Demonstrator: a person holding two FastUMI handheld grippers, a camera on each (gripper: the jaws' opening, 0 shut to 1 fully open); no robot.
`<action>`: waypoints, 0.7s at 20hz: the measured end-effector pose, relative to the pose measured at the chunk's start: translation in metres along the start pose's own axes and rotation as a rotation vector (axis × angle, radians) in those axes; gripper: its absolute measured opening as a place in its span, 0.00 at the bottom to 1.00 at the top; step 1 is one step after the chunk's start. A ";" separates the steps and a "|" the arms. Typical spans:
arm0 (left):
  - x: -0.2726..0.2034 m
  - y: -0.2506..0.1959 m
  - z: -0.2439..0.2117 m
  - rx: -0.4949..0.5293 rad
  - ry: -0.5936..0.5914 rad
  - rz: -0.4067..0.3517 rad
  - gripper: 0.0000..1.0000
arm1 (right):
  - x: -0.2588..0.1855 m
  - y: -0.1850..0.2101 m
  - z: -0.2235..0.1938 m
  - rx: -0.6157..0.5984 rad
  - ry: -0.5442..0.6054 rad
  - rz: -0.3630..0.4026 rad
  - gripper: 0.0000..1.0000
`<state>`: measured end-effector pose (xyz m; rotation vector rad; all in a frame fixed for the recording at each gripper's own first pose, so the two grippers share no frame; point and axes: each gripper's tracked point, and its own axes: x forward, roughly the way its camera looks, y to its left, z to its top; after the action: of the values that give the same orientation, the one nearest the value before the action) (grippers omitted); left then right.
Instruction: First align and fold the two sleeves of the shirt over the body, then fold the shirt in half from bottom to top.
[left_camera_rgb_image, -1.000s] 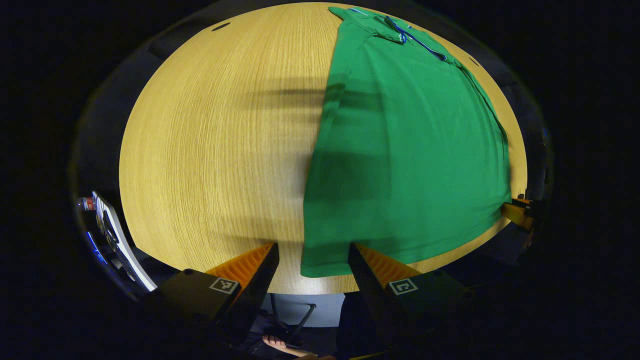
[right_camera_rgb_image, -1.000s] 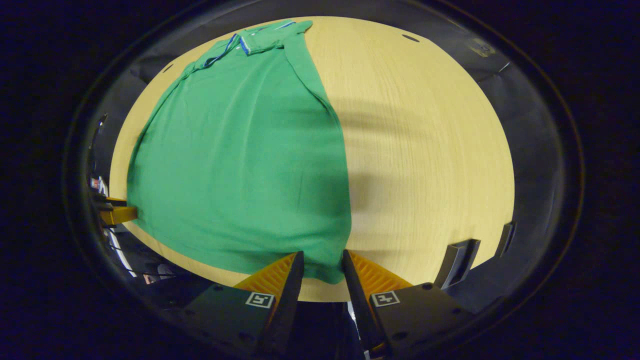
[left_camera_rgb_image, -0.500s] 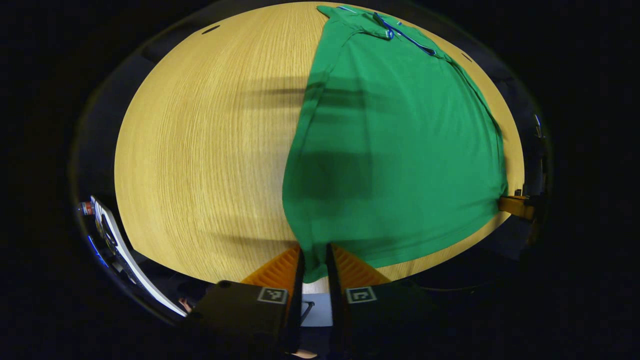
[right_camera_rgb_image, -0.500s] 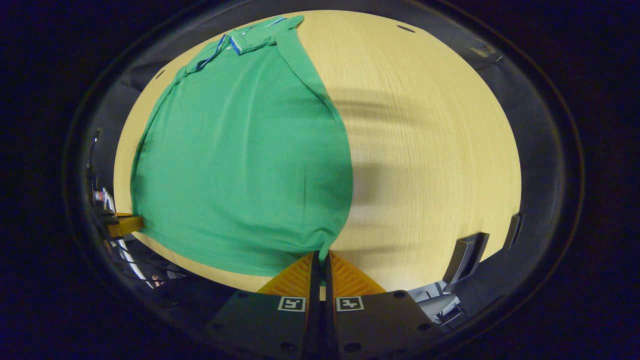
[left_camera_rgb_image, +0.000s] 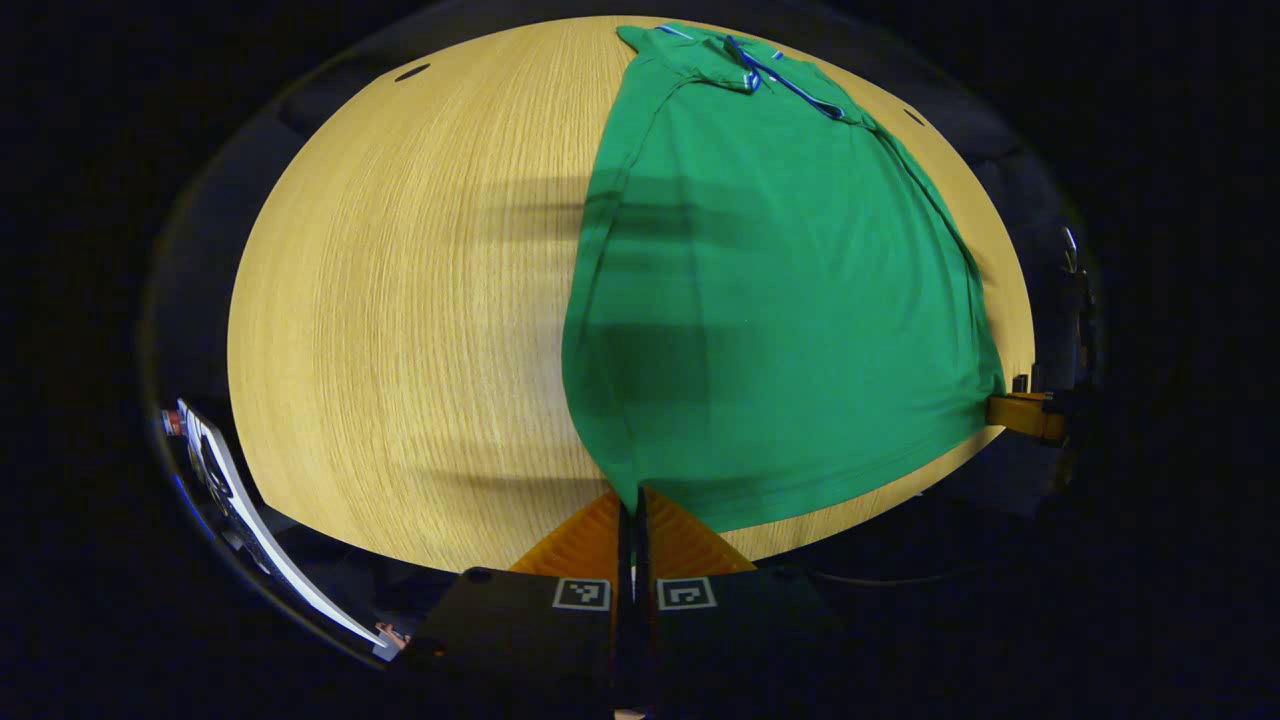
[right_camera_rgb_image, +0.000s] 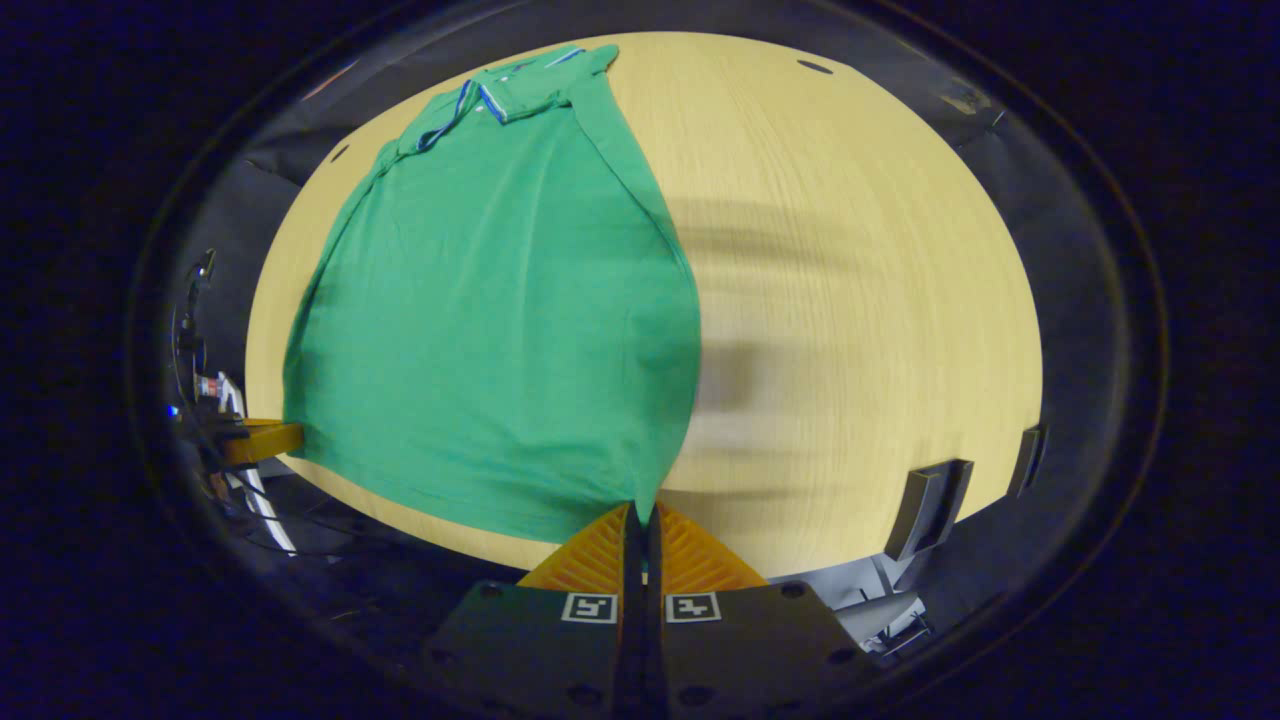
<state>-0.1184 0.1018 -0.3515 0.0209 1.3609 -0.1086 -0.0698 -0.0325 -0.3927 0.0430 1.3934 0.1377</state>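
A green polo shirt (left_camera_rgb_image: 780, 300) (right_camera_rgb_image: 500, 310) lies lengthwise on the wooden table, its blue-trimmed collar (left_camera_rgb_image: 770, 72) (right_camera_rgb_image: 480, 100) at the far end and its sleeves folded in over the body. My left gripper (left_camera_rgb_image: 630, 505) is shut on the shirt's near left hem corner. In the right gripper view my right gripper (right_camera_rgb_image: 642, 518) is shut on the near right hem corner. Both corners are pulled up slightly off the table. Each gripper also appears far off at the other view's edge: the right gripper (left_camera_rgb_image: 1020, 415), the left gripper (right_camera_rgb_image: 262, 440).
The round wooden table (left_camera_rgb_image: 400, 300) (right_camera_rgb_image: 860, 300) has bare surface on both sides of the shirt. A white board-like object (left_camera_rgb_image: 240, 500) leans beyond the near left rim. Dark chair backs (right_camera_rgb_image: 925, 505) stand past the right rim.
Both grippers went from open around the hem corners to shut on them. The corners have since been drawn up and back a little, tightening the hem.
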 end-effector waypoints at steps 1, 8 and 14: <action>-0.010 -0.001 0.007 0.001 -0.023 -0.002 0.03 | -0.008 0.002 0.003 -0.008 -0.012 0.010 0.04; -0.094 -0.012 0.074 0.017 -0.187 -0.009 0.03 | -0.068 0.018 0.051 -0.031 -0.114 0.072 0.03; -0.162 -0.036 0.149 0.087 -0.315 -0.006 0.03 | -0.118 0.019 0.125 -0.091 -0.230 0.049 0.04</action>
<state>-0.0096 0.0652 -0.1606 0.0700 1.0412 -0.1691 0.0314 -0.0217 -0.2532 0.0170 1.1557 0.2301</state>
